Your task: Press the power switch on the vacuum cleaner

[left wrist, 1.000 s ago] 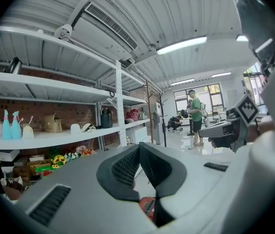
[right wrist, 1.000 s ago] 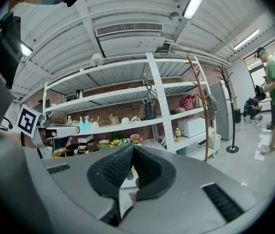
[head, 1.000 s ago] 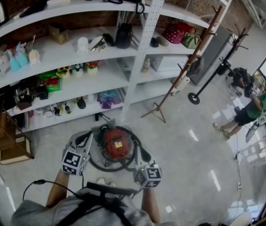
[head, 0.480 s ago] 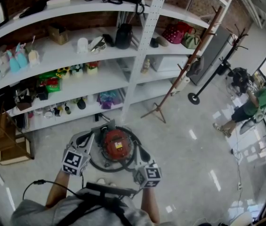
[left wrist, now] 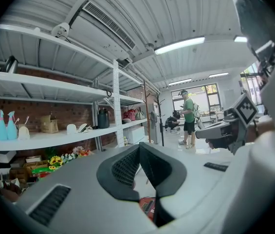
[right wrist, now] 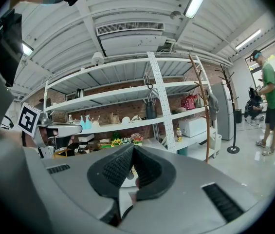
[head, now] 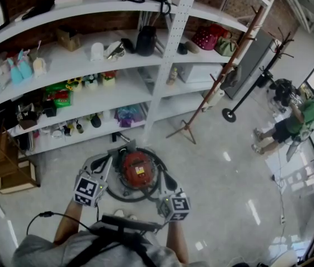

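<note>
Head view: basically nothing moved since half a second ago, only the person (head: 304, 121) at the right edge shuffled. The red round vacuum cleaner (head: 137, 170), with a black hose (head: 124, 198) looped around it, sits lower centre between the left gripper (head: 100, 161) and right gripper (head: 169, 178).

Left gripper view: the left gripper (left wrist: 139, 147) is pinched closed and empty, with a sliver of red vacuum cleaner (left wrist: 147, 206) below it.

Right gripper view: the right gripper (right wrist: 133, 148) is closed too, holding nothing.

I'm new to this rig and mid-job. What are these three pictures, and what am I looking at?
There is no robot arm. A person holds a two-jaw gripper in each hand. The head view looks down from the person's head and shows the left gripper and the right gripper, each with a marker cube. The red vacuum cleaner stands on the floor just ahead of them, in front of the shelves, with its hose looped around it. The other two pictures look along each gripper's own jaws. Both pairs are closed and hold nothing.
</note>
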`<state>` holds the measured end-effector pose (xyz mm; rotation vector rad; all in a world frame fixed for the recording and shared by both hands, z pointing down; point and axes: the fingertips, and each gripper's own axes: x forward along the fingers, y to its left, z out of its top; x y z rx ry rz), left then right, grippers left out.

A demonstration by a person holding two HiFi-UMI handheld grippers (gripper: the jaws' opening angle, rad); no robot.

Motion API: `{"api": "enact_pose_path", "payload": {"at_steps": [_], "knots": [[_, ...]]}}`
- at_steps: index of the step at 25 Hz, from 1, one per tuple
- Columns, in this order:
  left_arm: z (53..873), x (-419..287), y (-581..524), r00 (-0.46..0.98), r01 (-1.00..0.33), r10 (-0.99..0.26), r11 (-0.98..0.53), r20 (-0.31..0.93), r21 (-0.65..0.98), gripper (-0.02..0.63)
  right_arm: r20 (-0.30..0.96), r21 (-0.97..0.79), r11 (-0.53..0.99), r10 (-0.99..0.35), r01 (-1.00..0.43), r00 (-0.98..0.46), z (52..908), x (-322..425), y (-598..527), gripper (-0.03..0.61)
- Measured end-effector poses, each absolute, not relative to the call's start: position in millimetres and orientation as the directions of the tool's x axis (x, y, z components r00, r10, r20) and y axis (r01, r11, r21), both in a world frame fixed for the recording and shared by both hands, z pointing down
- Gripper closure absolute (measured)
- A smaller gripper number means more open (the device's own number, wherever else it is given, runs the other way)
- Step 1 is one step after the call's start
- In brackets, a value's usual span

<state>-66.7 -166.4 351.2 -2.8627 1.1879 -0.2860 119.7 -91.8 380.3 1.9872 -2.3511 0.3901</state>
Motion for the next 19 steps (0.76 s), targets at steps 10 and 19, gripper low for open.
{"api": "enact_pose_path", "payload": {"at_steps": [10,19], "knots": [[352.7,-66.4,-165.0,0.690,-0.701,-0.707,-0.706,0.156,-0.096,0.607,0.186,-0.161,0.157,-0.965,-0.974,-0.186,379.8,119.5,-91.2,0.566],[354.1,-61.2,-160.5,0.691,-0.699,-0.704,-0.709,0.164,-0.097,0.607,0.176,-0.159,0.164,-0.966,-0.974,-0.191,385.4,124.7,-89.0,0.566]]}}
